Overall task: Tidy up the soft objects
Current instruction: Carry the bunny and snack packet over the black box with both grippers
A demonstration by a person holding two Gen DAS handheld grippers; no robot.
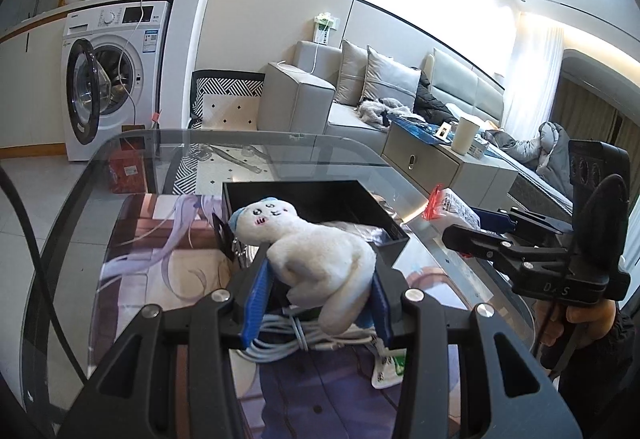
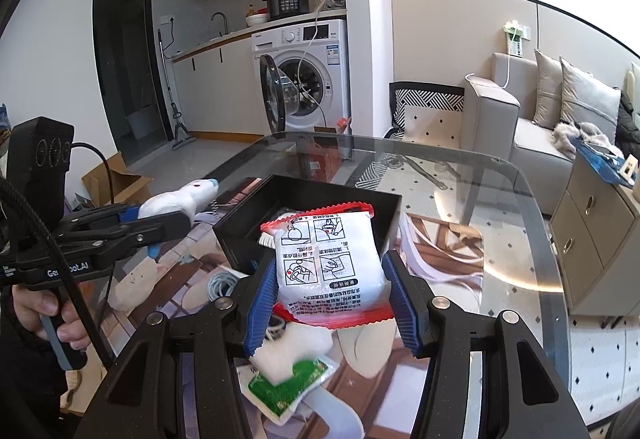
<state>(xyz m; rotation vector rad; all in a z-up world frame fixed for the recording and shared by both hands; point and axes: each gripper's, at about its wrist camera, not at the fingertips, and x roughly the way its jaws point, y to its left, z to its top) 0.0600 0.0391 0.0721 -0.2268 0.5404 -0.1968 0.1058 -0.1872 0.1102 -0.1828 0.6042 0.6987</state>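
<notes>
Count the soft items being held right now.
2. A white plush toy is clamped in the left gripper; a red-edged white packet is in the right gripper. Both hang beside the black box.

Two grippers: the left gripper (image 1: 318, 299), closed on one white plush toy (image 1: 316, 255), and the right gripper (image 2: 330, 299), closed on one white packet with red edges (image 2: 328, 267). One black box (image 2: 304, 223) on one glass table (image 2: 500, 239). One coil of white cable (image 1: 296, 339) beneath the toy. One green-and-white sachet (image 2: 292, 387) below the packet. One washing machine (image 2: 308, 75), door open, with one black cooker (image 2: 288, 1) on the counter above it. One grey sofa (image 1: 352, 91) carrying two upright cushions (image 1: 384, 79). One white cup (image 1: 466, 133) on one low cabinet (image 1: 440, 163). One cardboard box (image 2: 116, 179) on the floor.
</notes>
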